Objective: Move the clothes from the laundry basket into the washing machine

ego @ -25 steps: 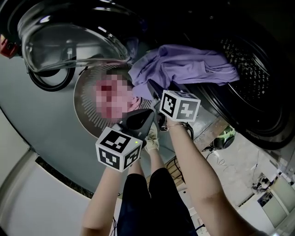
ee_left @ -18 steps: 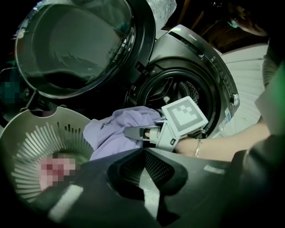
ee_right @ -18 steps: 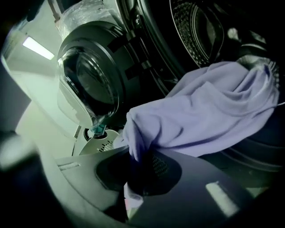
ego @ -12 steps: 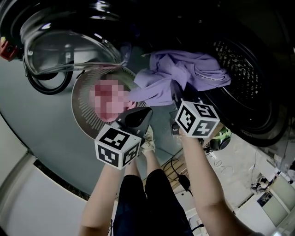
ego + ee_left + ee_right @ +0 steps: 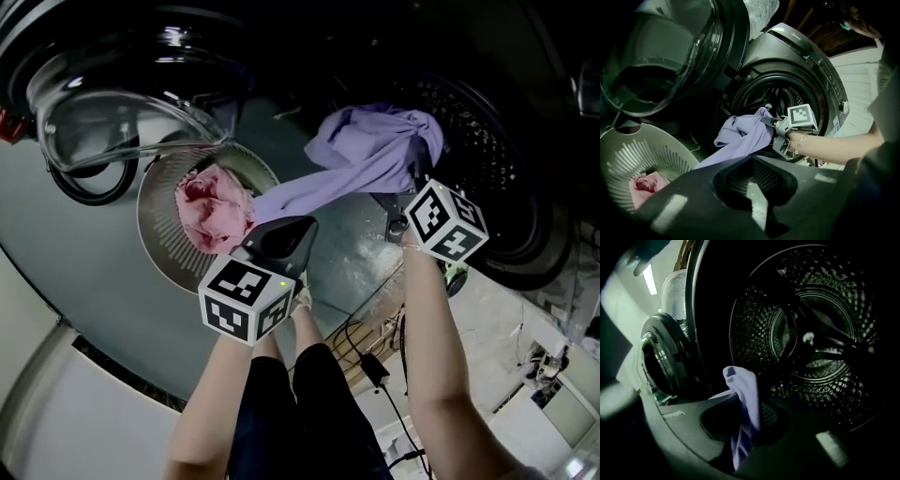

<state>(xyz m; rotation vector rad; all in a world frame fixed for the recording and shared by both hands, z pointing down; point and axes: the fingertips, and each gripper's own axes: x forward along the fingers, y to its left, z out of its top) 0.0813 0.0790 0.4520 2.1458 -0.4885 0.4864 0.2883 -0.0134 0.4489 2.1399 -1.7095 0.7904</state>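
Note:
A purple garment (image 5: pixel 370 150) hangs bunched at the mouth of the washing machine drum (image 5: pixel 502 159). My right gripper (image 5: pixel 412 178) is shut on it, and a fold of the cloth (image 5: pixel 743 390) sticks up between its jaws. The garment's tail stretches back toward my left gripper (image 5: pixel 284 232). That gripper stays above the laundry basket (image 5: pixel 155 230) with its jaws shut. The tail (image 5: pixel 736 140) passes behind them, with nothing seen pinched. A pink garment (image 5: pixel 216 206) lies in the basket. The left gripper view shows my right gripper (image 5: pixel 774 125) at the drum opening.
The round glass door (image 5: pixel 122 103) stands swung open at the left, above the basket. Cables (image 5: pixel 370 361) trail on the pale floor beside the person's legs. The drum's perforated wall (image 5: pixel 820 333) shows no clothes inside.
My right gripper has carried the purple garment rightward, off the basket side and up to the drum mouth. The cloth now stretches out in a long tail. The left gripper has barely moved.

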